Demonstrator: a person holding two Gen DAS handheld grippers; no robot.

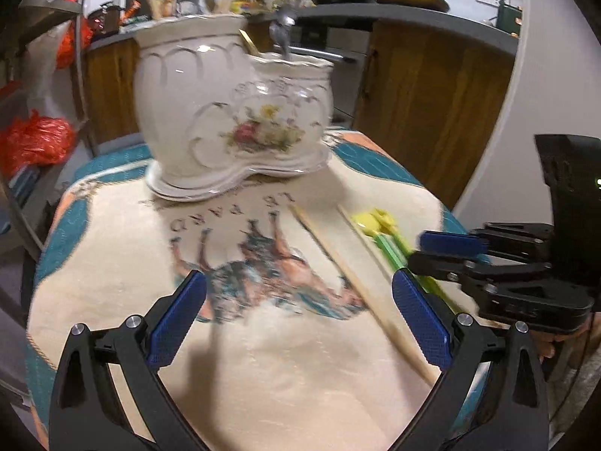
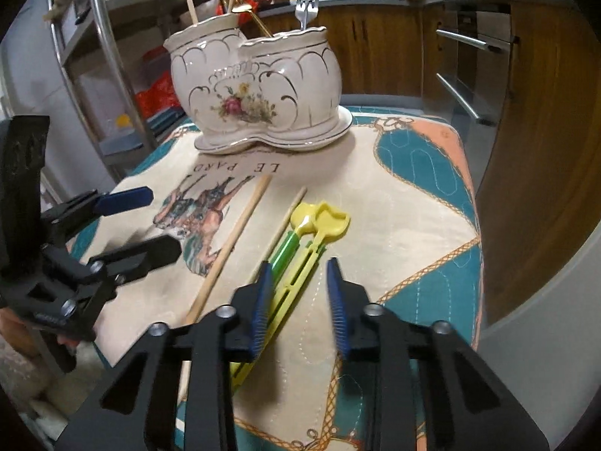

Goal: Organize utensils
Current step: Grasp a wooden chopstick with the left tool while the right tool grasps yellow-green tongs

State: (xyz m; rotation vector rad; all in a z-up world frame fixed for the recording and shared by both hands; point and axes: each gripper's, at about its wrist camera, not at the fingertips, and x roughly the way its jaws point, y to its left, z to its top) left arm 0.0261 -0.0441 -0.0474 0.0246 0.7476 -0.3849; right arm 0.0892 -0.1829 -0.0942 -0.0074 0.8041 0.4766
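Note:
A white floral ceramic utensil holder [image 1: 225, 112] [image 2: 255, 94] stands at the far side of the cloth, with a fork [image 2: 304, 11], a gold spoon [image 2: 255, 18] and wooden sticks in it. Two wooden chopsticks [image 2: 233, 244] [image 1: 338, 259] lie on the cloth beside a yellow plastic spoon [image 2: 330, 221] [image 1: 375, 221] and a green-handled utensil [image 2: 285, 253]. My right gripper [image 2: 298, 265] [image 1: 419, 250] sits low over the plastic handles. Its jaws stand narrow around them, and cloth shows beside the right pad. My left gripper [image 1: 298, 282] [image 2: 163, 221] hangs wide open over the horse print, holding nothing.
The printed cloth [image 2: 413, 188] covers a small table whose right and near edges drop off close by. A metal rack [image 2: 112, 56] stands to the left. Wooden cabinets and oven handles [image 2: 465, 41] stand behind and to the right.

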